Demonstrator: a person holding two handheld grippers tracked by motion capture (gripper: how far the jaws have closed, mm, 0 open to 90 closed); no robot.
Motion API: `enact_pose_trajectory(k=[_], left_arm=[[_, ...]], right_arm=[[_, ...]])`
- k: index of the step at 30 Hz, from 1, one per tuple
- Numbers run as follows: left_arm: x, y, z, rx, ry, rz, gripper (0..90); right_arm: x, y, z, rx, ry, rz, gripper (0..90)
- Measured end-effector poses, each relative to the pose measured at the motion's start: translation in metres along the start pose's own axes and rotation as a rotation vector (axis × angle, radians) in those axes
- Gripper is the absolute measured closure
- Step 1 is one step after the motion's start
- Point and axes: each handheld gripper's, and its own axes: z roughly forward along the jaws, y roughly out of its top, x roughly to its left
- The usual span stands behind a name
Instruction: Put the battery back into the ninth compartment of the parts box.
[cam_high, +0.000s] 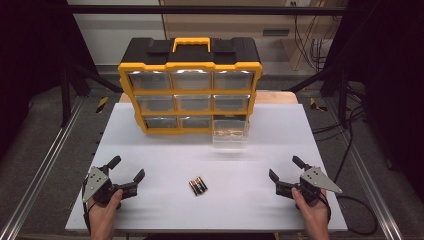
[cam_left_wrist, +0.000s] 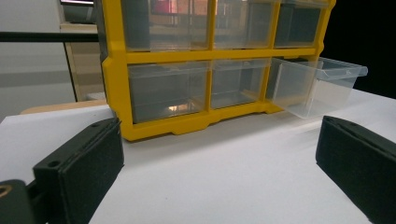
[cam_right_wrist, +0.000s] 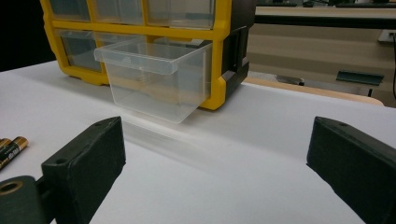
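A yellow and black drawer cabinet (cam_high: 190, 85) stands at the back of the white table (cam_high: 160, 155). Its bottom right clear drawer (cam_high: 230, 134) is pulled out; the same drawer (cam_left_wrist: 317, 86) (cam_right_wrist: 156, 79) shows in both gripper views. A few black and copper batteries (cam_high: 198, 186) lie side by side near the front middle, their ends (cam_right_wrist: 11, 148) at the left edge of the right gripper view. My left gripper (cam_high: 126, 169) rests at the front left, open and empty. My right gripper (cam_high: 285, 168) rests at the front right, open and empty.
The cabinet (cam_left_wrist: 187, 70) has several closed clear drawers and a yellow carry handle (cam_high: 191, 43) on top. Metal frame rails (cam_high: 45, 170) run along both table sides. Cables (cam_high: 350, 200) trail off at the right.
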Motion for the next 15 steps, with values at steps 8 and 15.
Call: enact_pose_trajectory(k=[8,15], left_arm=[[0.001,0.001,-0.001,-0.002,0.016,0.004,0.9],[0.000,0.000,-0.001,0.003,0.021,0.009,0.9]], right_arm=[[0.005,0.001,0.000,0.058,-0.002,0.019,4.2],[0.014,0.003,0.007,0.107,-0.018,0.009,6.2]])
